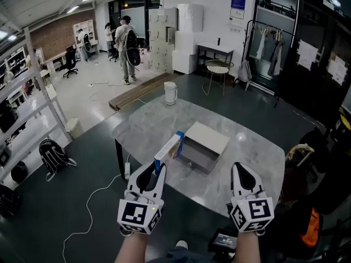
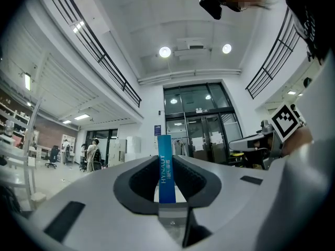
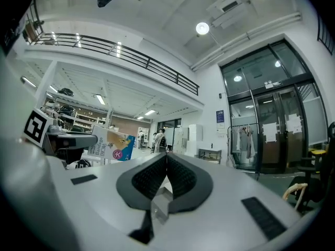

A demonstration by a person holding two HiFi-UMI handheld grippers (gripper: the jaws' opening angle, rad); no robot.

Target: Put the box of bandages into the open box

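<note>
My left hand-held gripper (image 1: 156,171) pinched the box of bandages (image 1: 168,151) by its narrow edge, just beside the open box (image 1: 205,141) on the table (image 1: 148,122). My right hand-held gripper (image 1: 240,169) was closed and empty. I judged it best to square the carton with the opening first.

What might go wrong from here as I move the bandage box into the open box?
The left claw pinches the bandage box by one narrow end, with most of it sticking out, so it may pivot or slip. Its far end is near the wall of the open box and may shove it; the shut right claw steadies nothing.
</note>
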